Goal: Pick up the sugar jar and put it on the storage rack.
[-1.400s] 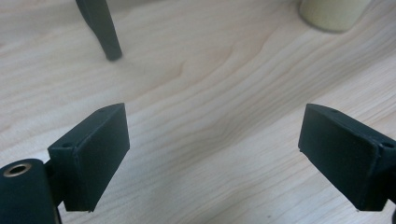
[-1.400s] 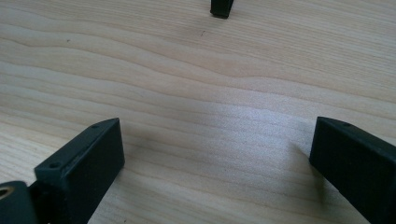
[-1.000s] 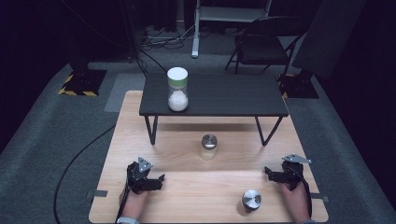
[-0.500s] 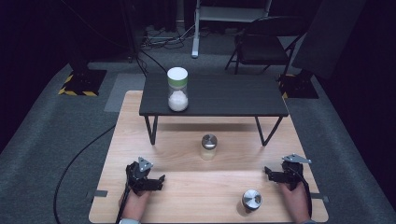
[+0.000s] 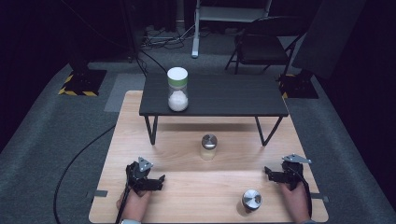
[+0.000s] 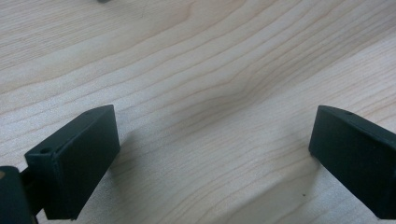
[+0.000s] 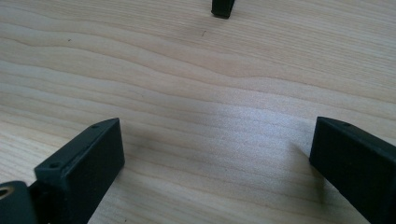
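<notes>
Resting low on the wooden board (image 5: 187, 186), left gripper (image 5: 159, 179) with jaws just opened wide, nothing but bare wood grain between them in the left gripper view; right gripper (image 5: 271, 173) likewise spread wide and empty; nearest the right one, a small jar (image 5: 251, 200), round brushed-metal lid, standing upright near the board's front edge; farther on, mid-board, a second metal-lidded jar (image 5: 209, 146); beyond, on the black bench (image 5: 224, 95), a white-capped jar (image 5: 177, 88) part filled with white grains.

A light wooden board (image 5: 196, 186) on grey carpet bears a low black table (image 5: 219, 95) with a white-lidded jar (image 5: 177, 88) of white powder on it. Two small metal-capped jars — one mid-board (image 5: 208, 147), one (image 5: 251, 201) near the right gripper (image 5: 275, 175) — stand apart. The left gripper (image 5: 156, 182) rests open.
</notes>
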